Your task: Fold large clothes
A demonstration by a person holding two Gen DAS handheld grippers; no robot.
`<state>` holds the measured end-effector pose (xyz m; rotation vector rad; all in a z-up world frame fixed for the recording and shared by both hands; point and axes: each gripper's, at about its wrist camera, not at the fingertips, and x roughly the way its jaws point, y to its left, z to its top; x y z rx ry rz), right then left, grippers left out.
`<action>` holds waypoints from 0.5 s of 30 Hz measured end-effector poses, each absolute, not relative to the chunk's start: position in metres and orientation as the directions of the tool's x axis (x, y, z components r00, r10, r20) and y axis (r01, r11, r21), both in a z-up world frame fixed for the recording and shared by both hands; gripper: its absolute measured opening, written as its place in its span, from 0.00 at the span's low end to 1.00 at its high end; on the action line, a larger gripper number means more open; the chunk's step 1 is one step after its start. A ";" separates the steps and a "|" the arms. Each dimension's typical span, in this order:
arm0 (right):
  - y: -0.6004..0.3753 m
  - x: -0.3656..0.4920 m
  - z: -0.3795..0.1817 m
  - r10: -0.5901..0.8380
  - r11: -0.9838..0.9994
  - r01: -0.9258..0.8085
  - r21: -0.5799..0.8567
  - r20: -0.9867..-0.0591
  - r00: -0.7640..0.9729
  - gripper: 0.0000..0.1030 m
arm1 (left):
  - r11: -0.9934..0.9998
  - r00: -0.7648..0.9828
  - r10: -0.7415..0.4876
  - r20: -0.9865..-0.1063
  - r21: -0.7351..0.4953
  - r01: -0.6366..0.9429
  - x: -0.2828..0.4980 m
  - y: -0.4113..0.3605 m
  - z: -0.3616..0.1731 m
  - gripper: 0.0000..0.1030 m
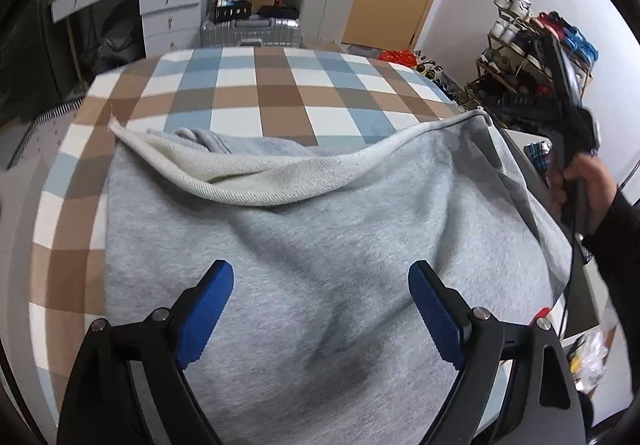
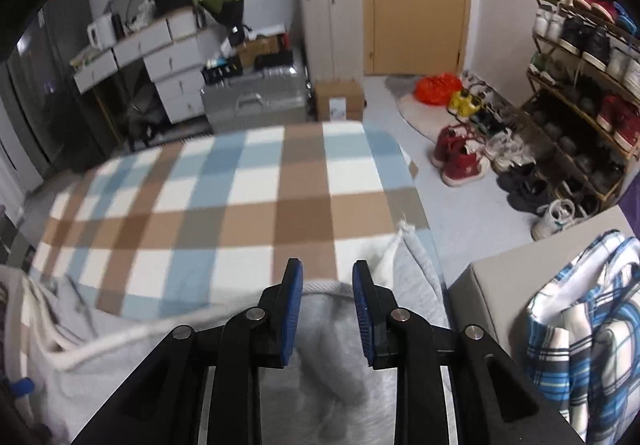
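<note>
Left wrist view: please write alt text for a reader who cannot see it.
A grey sweatshirt lies on a checked bedcover, its far edge turned back. The left tongs hover open above it. At right, a hand grips the other tool's handle.

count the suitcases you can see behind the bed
2: a silver suitcase lying flat on the floor and a tall beige suitcase upright beside the door; others may be hidden.

Far half of checked bed (image 1: 256, 93) lying bare, offering open passage. Grey garment (image 1: 320, 245) covering near half, raised fold crossing its middle. Shoe rack (image 2: 584, 93) and loose shoes (image 2: 460, 157) crowding floor at right. Plaid cloth (image 2: 580, 325) on grey box (image 2: 492, 285) blocking near right. Suitcase (image 2: 256, 101) and drawers (image 2: 172, 65) standing beyond bed end.
</note>
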<state>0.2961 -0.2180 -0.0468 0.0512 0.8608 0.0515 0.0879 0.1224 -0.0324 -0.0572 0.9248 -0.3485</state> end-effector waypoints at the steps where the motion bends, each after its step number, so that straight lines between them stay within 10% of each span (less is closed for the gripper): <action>1: -0.214 0.293 -0.041 0.087 0.996 -0.049 0.072 -0.752 0.653 0.37 | 0.943 0.556 -0.317 -0.768 -0.191 0.273 0.088 0.122 -0.032 0.84; 6: -0.170 0.270 -0.021 0.190 0.968 -0.247 0.032 -0.736 0.650 0.82 | 0.944 0.575 -0.315 -0.755 -0.183 0.275 0.088 0.126 -0.027 0.84; 15: -0.046 0.253 -0.066 0.202 0.743 -0.647 -0.170 -0.865 0.459 0.87 | 0.959 0.622 -0.284 -0.730 -0.218 0.183 0.099 0.167 -0.018 0.84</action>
